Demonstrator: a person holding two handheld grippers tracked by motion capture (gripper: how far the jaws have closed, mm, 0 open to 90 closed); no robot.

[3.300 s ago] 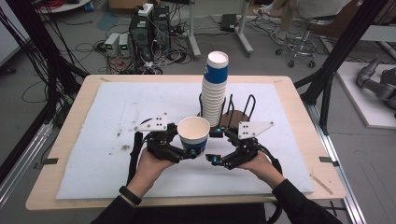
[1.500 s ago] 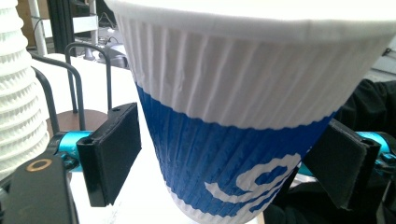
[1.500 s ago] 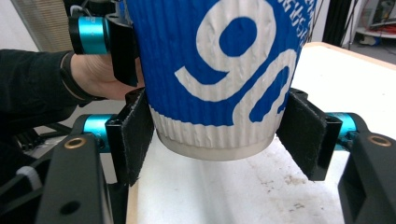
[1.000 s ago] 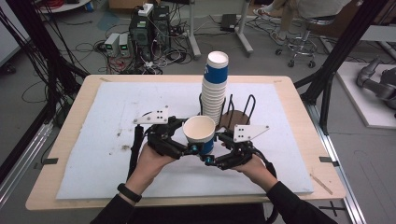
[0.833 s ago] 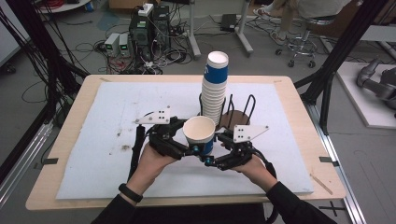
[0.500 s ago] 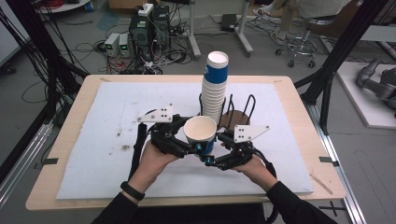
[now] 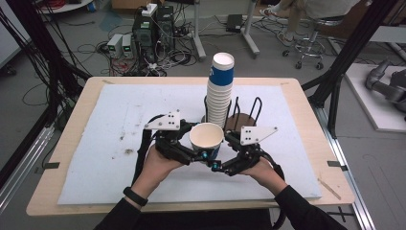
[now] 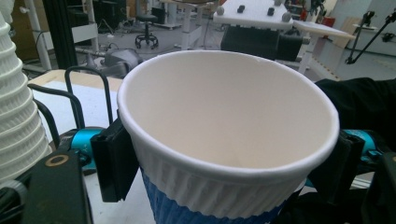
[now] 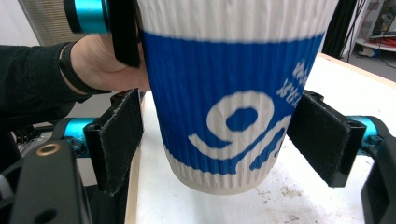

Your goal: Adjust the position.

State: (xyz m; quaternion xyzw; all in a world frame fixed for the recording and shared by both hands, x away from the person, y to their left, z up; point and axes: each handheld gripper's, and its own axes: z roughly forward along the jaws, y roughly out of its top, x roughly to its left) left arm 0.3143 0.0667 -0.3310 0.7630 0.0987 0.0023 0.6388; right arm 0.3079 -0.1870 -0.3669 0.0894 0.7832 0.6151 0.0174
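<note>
A white and blue ribbed paper cup [image 7: 207,138] stands upright and empty between my two grippers, near the front middle of the white mat [image 7: 119,120]. My left gripper [image 7: 194,147] is shut on it: in the left gripper view its two black pads [image 8: 114,163] press the cup [image 8: 224,116] just under the rim. My right gripper [image 7: 225,160] is open around the cup's lower blue part [image 9: 224,93], with a small gap at its left pad [image 9: 116,140]. Whether the cup's base touches the mat I cannot tell.
A tall stack of similar cups [image 7: 220,86] stands in a black wire holder [image 7: 244,115] just behind the held cup. The mat lies on a wooden table [image 7: 306,110]. Cables, equipment and a stool are on the floor beyond.
Since 3.3 s ago the cup and both grippers have shifted slightly right and closer together. Over the last second almost nothing has moved.
</note>
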